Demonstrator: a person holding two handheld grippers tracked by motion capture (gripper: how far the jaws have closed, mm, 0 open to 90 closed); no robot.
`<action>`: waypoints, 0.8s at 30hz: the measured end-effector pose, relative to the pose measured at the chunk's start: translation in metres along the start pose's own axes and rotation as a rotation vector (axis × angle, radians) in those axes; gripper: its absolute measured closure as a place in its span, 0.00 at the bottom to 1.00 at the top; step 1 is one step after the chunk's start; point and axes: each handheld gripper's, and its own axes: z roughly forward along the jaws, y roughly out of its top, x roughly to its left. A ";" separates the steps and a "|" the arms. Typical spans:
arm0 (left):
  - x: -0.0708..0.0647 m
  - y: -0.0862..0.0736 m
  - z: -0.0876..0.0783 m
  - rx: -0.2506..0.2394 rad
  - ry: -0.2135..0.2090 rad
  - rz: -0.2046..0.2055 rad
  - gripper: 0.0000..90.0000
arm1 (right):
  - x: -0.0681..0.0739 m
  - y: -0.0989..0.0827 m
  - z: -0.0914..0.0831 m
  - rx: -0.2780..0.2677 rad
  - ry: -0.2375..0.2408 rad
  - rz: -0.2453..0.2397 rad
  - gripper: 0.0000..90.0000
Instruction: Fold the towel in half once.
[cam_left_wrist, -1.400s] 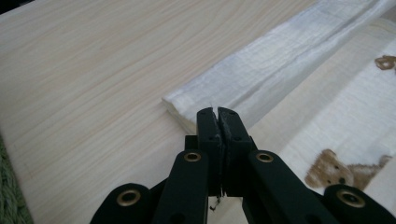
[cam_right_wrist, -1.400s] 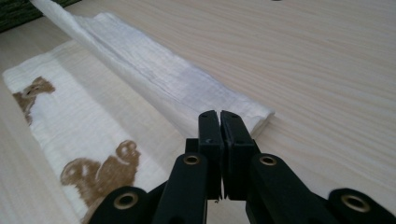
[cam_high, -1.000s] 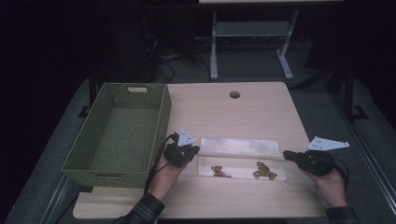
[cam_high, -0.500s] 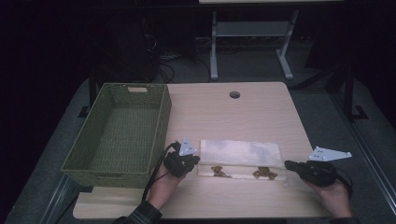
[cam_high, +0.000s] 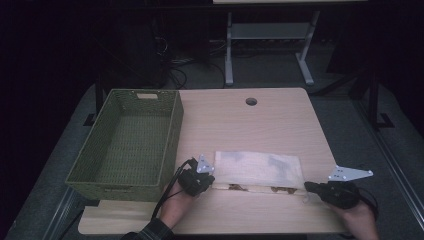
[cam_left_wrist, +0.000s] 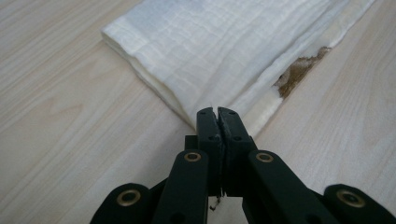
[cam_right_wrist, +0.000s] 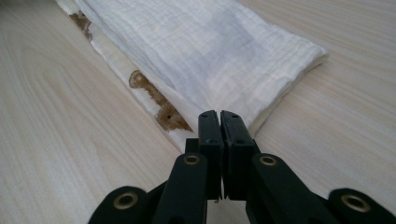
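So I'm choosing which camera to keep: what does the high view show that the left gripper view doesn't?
High view alone: the green basket, the right tool at the cloth's right corner, the person's hands, and the table's round hole. Left gripper view alone: the left tool up close, jaws shut on the cloth's near corner, and the folded layers at its edge. Both: the white cloth with brown print, and the wooden table.

Overhead view; two close cloth views
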 end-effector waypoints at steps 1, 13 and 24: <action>0.000 0.000 0.000 0.006 -0.003 0.003 0.98 | 0.000 -0.001 0.000 0.001 0.002 0.000 0.98; -0.002 -0.004 0.003 0.046 -0.031 0.025 0.90 | 0.005 -0.006 0.004 0.045 0.048 -0.018 0.80; 0.010 0.011 0.004 -0.018 -0.048 -0.010 0.57 | -0.002 0.011 0.002 -0.015 0.024 0.019 0.66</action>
